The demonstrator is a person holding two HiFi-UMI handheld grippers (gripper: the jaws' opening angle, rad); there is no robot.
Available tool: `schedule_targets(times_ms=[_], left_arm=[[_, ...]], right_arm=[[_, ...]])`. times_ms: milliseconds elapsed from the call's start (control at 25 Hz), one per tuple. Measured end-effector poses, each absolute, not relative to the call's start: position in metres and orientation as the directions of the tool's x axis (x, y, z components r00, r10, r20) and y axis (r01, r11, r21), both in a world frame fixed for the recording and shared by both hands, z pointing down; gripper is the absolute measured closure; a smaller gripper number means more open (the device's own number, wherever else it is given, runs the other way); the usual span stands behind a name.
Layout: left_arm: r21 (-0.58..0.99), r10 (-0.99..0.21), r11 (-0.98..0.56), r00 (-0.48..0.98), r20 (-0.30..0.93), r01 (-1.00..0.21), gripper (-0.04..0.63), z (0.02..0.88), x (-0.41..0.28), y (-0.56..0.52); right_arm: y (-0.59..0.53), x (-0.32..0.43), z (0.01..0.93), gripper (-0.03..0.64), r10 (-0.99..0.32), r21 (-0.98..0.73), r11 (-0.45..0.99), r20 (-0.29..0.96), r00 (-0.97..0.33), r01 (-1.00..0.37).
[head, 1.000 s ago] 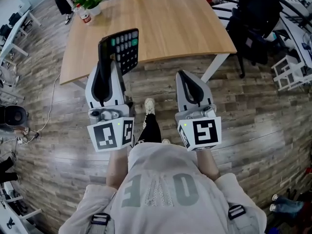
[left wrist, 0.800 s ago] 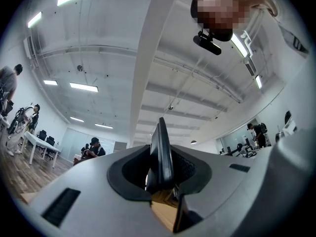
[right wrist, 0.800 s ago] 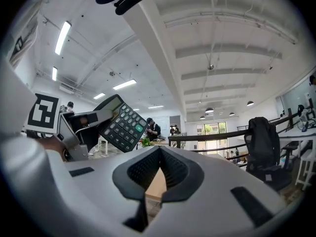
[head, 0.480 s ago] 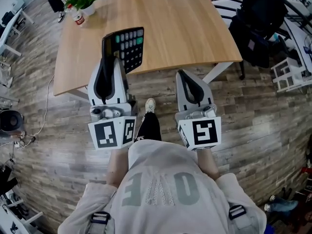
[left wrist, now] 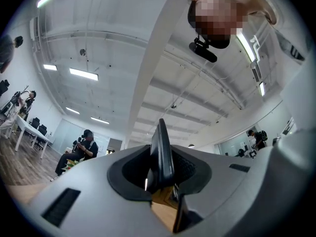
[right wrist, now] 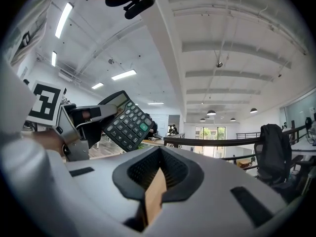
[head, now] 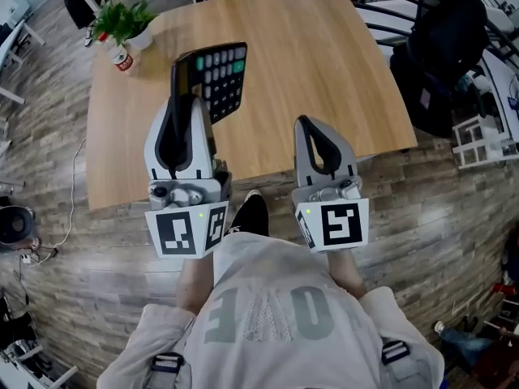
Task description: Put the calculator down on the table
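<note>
The left gripper (head: 182,87) pinches the calculator (head: 219,75), tilted above the wooden table (head: 324,47), near-left. The empty right gripper (head: 306,122) is pressed together. Best tipped flat and lowered until touching before release.

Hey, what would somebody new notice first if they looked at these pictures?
A black calculator with pale and green keys is clamped, tilted, in the left gripper, held up over the wooden table. The right gripper beside it is empty, near the table's front edge. A potted plant sits at the table's far left corner.
</note>
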State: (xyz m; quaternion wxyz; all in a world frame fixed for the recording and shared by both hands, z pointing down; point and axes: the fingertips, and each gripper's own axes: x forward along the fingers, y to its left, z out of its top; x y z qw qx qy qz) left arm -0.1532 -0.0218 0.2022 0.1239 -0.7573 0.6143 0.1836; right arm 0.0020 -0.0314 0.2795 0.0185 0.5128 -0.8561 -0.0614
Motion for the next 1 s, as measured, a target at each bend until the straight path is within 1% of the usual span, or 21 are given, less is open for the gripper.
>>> schedule_targets(times_ms=[200, 400, 640, 880, 1000], left_arm=[[0.036, -0.886, -0.214, 0.178, -0.429, -0.976, 0.497, 0.189, -0.190, -0.092], [0.043, -0.885, -0.210, 0.171, -0.433, -0.977, 0.497, 0.172, -0.211, -0.131], [0.044, -0.890, -0.204, 0.166, -0.424, -0.978, 0.499, 0.167, -0.206, -0.146], [0.048, -0.892, -0.142, 0.107, -0.439, -0.989, 0.499, 0.164, -0.203, -0.152], [0.058, -0.897, -0.134, 0.096, -0.432, -0.989, 0.500, 0.165, -0.197, -0.161]], right_arm=[[-0.104, -0.032, 0.262, 0.597, -0.882, 0.115, 0.463, -0.036, -0.470, -0.879], [-0.142, -0.049, 0.243, 0.598, -0.881, 0.128, 0.465, -0.029, -0.472, -0.876], [-0.164, -0.044, 0.240, 0.598, -0.876, 0.132, 0.476, -0.017, -0.482, -0.869], [-0.181, -0.049, 0.235, 0.598, -0.837, 0.107, 0.539, -0.042, -0.545, -0.836], [-0.190, -0.044, 0.234, 0.598, -0.815, 0.130, 0.569, -0.045, -0.578, -0.812]])
